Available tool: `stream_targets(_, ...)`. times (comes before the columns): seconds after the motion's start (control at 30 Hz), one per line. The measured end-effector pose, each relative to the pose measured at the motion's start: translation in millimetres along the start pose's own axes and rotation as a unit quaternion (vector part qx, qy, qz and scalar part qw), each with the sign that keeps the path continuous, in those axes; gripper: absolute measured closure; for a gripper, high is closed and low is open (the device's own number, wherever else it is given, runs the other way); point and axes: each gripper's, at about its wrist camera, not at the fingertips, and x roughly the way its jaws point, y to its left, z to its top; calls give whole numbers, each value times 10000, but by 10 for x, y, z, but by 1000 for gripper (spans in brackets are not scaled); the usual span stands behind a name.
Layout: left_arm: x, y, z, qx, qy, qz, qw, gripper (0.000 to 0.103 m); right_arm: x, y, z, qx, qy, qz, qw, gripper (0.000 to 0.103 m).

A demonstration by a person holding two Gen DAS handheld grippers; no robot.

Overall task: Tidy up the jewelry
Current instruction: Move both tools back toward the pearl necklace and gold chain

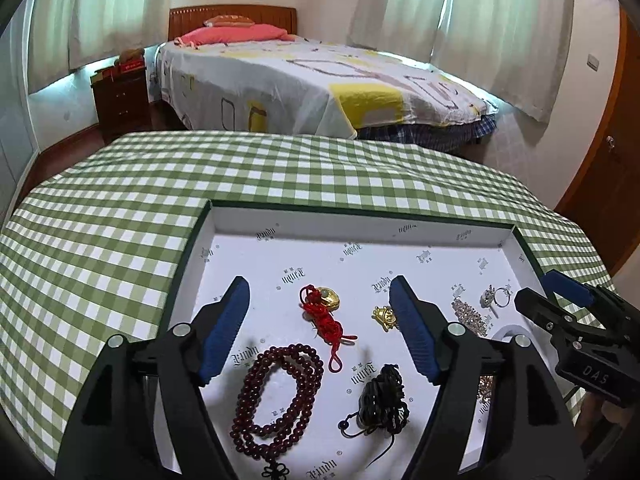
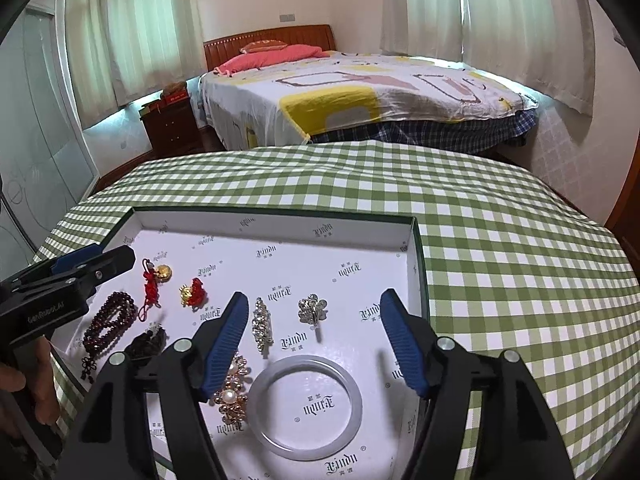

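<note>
A shallow white box (image 1: 360,228) (image 2: 280,226) on the checked table holds the jewelry. In the left wrist view lie a red-cord gold charm (image 1: 326,306), a small gold charm (image 1: 385,317), dark red beads (image 1: 276,396) and a black cord necklace (image 1: 382,402). My left gripper (image 1: 320,292) is open and empty above them. In the right wrist view lie a pale bangle (image 2: 306,402), a pearl brooch (image 2: 232,394), a crystal strip (image 2: 262,326) and a silver ring (image 2: 313,309). My right gripper (image 2: 310,306) is open and empty above these.
The green checked tablecloth (image 1: 120,208) (image 2: 500,240) surrounds the box. A bed (image 1: 320,80) and a dark nightstand (image 1: 122,100) stand beyond the table. The other gripper shows at each view's edge, right (image 1: 576,320) and left (image 2: 68,284).
</note>
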Motion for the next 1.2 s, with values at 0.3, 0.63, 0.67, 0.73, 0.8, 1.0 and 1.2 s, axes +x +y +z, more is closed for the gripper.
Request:
stream_targets(0.3,-339,0,-34,10,-353,10,9994,26,-239,20,4,24,-237,-34,9997,31)
stream_targets(0.63,-738,-69,-237,-55,-651,-52,9979,21,-631,-1,-262,131,-436,-241,9987,28)
stream_targets(0.67,-768,-75,-265,-57,-668,-51,9977,20,-663,-14,-314,160,-424,-258,9986,28)
stream_targets(0.73,-832,-95,-332,-53,-682,-60,9976,20,-709,-30,-401,198,-394,-301,9986,28)
stream_targets(0.8,-873,-102,-393,-47,-663,-65,9978,19,-747,-41,-503,225,-346,-336,9986,28)
stream_targets(1.0,-1010,-105,-639,-9,-623,-35,9981,19,-852,-103,-813,357,-237,-431,9981,28)
stream_targets(1.2,-1015,-79,-894,9,-466,30,9989,19,-817,-87,-1106,399,9,-424,9983,28)
